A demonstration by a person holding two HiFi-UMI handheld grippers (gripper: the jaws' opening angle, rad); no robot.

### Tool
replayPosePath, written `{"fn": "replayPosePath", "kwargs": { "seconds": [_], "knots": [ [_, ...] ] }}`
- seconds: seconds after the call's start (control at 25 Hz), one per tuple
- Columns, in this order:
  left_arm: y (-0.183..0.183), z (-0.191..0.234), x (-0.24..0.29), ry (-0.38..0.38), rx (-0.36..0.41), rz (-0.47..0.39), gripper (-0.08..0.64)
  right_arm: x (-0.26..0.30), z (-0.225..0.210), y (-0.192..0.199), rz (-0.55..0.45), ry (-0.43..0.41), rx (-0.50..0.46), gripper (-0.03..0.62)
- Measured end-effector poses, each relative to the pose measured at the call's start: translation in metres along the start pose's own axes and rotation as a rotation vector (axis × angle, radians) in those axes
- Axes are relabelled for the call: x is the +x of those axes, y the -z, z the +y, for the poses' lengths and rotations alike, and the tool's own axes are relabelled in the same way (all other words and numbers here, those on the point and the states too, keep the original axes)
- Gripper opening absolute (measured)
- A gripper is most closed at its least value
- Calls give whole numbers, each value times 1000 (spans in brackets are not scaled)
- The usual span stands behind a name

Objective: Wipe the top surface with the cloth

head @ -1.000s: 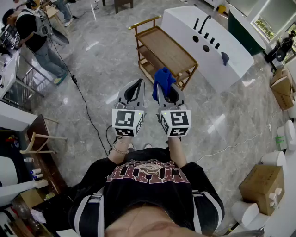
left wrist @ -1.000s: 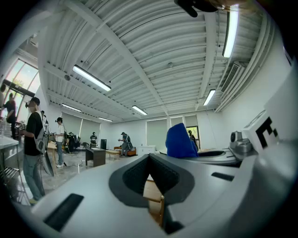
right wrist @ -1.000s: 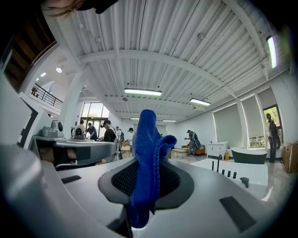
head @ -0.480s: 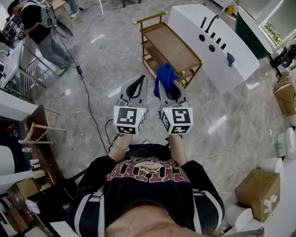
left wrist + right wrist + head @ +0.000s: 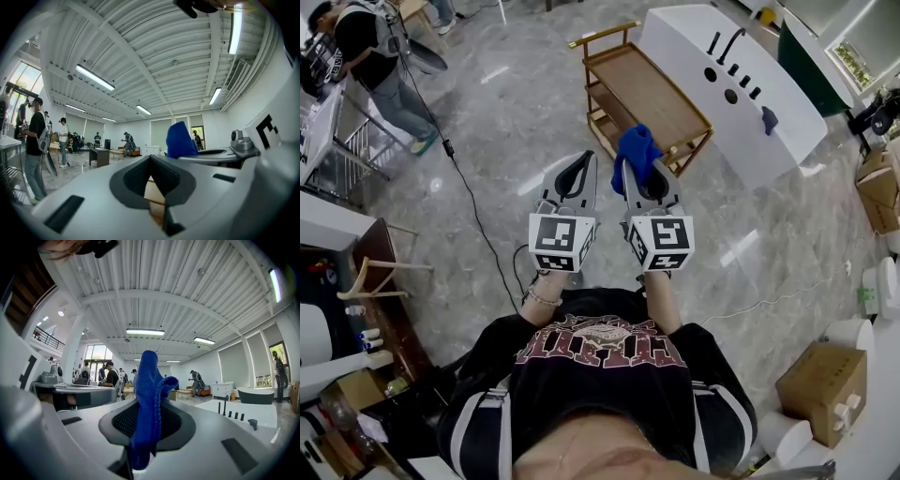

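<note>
Little has changed over the last second. The right gripper (image 5: 628, 167) is clenched on the blue cloth (image 5: 636, 148), which stands up in a bunch from its jaws. The left gripper (image 5: 579, 161) beside it has its jaws closed on nothing. Both are held out in front of the person, above the floor and short of the wooden cart (image 5: 649, 92). Against the earlier frames, the grippers keep the same pose and the cart has only drifted slightly in the head view, likely a small approach or a turn of the head. The cloth touches no surface yet, so wiping has not begun.
</note>
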State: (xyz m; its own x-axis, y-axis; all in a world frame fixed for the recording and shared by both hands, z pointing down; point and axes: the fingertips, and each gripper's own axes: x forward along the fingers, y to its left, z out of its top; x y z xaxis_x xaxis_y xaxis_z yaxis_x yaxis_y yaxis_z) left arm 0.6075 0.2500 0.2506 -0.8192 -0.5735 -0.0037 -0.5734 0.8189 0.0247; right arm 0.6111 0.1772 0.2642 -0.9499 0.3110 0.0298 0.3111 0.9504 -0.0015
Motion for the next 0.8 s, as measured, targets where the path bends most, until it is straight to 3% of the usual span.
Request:
{"fn": "replayPosePath", "kwargs": {
  "seconds": [0.44, 0.8],
  "knots": [
    [4, 69, 85, 72, 8, 18, 49, 104, -20, 0, 9, 66, -13, 89],
    [8, 123, 114, 112, 20, 35, 49, 168, -6, 4, 20, 104, -6, 89]
  ]
}}
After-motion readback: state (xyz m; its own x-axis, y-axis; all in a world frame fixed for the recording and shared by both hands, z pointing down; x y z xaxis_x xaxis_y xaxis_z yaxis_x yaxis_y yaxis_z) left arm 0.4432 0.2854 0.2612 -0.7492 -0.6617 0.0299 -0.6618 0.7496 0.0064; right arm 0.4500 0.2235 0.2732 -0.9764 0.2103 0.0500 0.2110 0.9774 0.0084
